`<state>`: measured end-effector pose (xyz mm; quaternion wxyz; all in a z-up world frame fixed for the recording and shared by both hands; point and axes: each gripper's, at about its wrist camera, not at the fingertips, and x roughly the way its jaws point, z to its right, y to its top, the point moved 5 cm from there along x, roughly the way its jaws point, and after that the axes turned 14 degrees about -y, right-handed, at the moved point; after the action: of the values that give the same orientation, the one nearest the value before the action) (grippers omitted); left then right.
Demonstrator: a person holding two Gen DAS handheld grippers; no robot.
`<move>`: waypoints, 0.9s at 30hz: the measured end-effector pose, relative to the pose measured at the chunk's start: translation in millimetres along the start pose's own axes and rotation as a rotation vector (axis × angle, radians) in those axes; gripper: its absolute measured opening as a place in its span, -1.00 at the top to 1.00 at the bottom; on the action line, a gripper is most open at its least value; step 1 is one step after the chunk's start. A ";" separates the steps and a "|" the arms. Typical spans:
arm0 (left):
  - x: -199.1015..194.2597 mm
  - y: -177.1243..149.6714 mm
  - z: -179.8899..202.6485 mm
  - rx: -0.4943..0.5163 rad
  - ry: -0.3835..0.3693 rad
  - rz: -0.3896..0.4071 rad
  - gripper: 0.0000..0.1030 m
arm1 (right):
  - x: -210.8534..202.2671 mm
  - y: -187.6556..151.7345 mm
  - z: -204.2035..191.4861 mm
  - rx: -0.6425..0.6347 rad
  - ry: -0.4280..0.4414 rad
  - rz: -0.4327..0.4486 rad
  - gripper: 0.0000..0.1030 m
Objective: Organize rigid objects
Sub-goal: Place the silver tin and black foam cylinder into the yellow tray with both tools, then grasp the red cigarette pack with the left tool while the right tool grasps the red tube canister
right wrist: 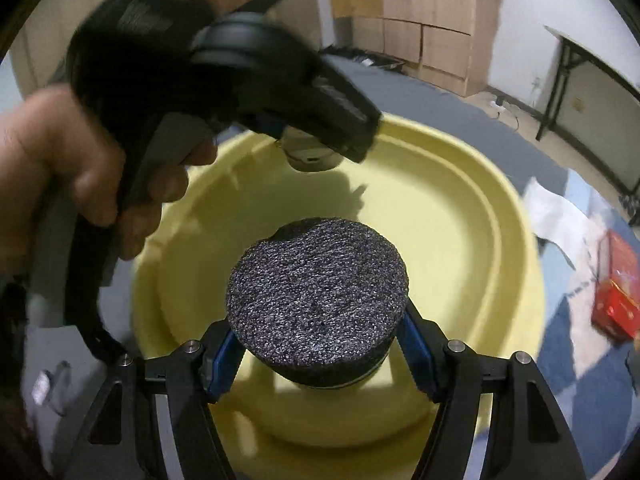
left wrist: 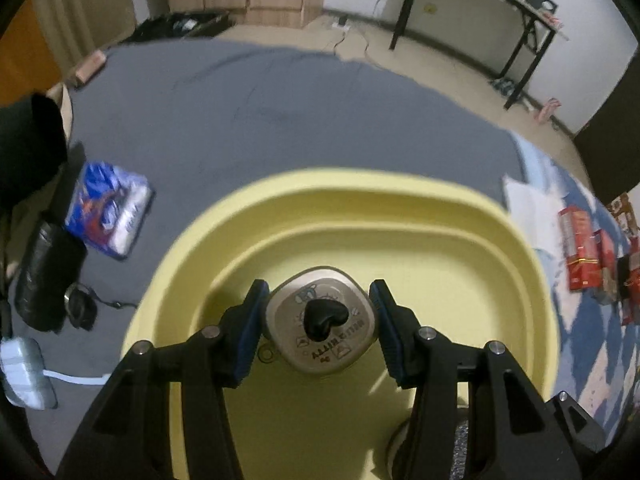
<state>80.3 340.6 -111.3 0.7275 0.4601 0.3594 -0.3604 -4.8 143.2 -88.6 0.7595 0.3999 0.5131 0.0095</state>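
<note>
A yellow plastic basin [left wrist: 400, 208] sits on a grey sheet; it also shows in the right wrist view [right wrist: 460, 184]. My left gripper [left wrist: 320, 320] is shut on a beige square bottle [left wrist: 322, 326] with a black heart-shaped knob on its lid, held above the basin's inside. In the right wrist view the left gripper [right wrist: 316, 148] and that bottle [right wrist: 312, 156] hang over the basin's far side. My right gripper [right wrist: 320, 344] is shut on a round container with a dark speckled knitted top [right wrist: 316, 296], held over the basin's near side.
A blue printed packet [left wrist: 108, 208], a black bag [left wrist: 48, 276], earphones and a white power strip [left wrist: 24, 376] lie left of the basin. Red boxes [left wrist: 584, 252] and white paper [right wrist: 560, 216] lie to the right on a blue patterned cloth. A black-framed table [left wrist: 480, 12] stands by the far wall.
</note>
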 end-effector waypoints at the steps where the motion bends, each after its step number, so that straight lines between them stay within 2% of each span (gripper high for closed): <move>1: 5.5 -3.0 -2.8 -0.010 -0.002 -0.012 -0.04 | 6.6 -0.5 -2.4 0.001 0.004 -0.014 -0.34; 8: 5.6 -5.4 0.5 0.008 0.016 0.008 -0.05 | 24.4 6.1 -15.6 0.022 0.009 -0.023 -0.37; 9: 3.5 -4.1 0.5 0.005 0.017 0.011 -0.12 | 17.3 -0.2 -18.6 0.025 0.014 -0.024 -0.37; 10: -3.9 -1.3 5.4 0.013 0.012 0.027 -0.20 | 14.0 -1.8 -21.7 0.026 0.024 -0.025 -0.40; 12: -19.9 5.8 14.3 0.027 0.004 0.067 -0.63 | 3.6 -0.8 -17.3 0.026 0.014 0.006 -0.62; 13: -34.7 10.8 24.1 0.039 -0.001 0.107 -0.77 | -7.3 -3.2 -11.4 0.042 0.009 0.038 -0.79; 14: -44.3 13.8 32.7 0.048 -0.005 0.128 -0.99 | -20.7 -6.1 -3.4 0.074 0.014 0.067 -0.94; 17: -73.1 18.6 76.1 0.106 -0.041 0.184 -1.00 | -57.6 -14.8 26.1 0.178 -0.001 0.116 -0.99; 19: -82.7 15.8 106.8 0.145 -0.066 0.198 -1.00 | -81.3 -27.2 57.3 0.245 -0.044 0.134 -0.99; 25: -79.0 -14.6 210.0 0.237 -0.194 0.131 -1.00 | -161.1 -100.2 172.3 0.418 -0.245 0.132 -0.99; 27: -70.4 -27.7 236.0 0.285 -0.209 0.090 -1.00 | -181.8 -132.5 211.5 0.462 -0.325 0.114 -0.99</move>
<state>67.7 126.3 12.6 0.7039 0.5341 0.2059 -0.4205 23.1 -150.5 2.4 0.7187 0.5868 0.3498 -0.1295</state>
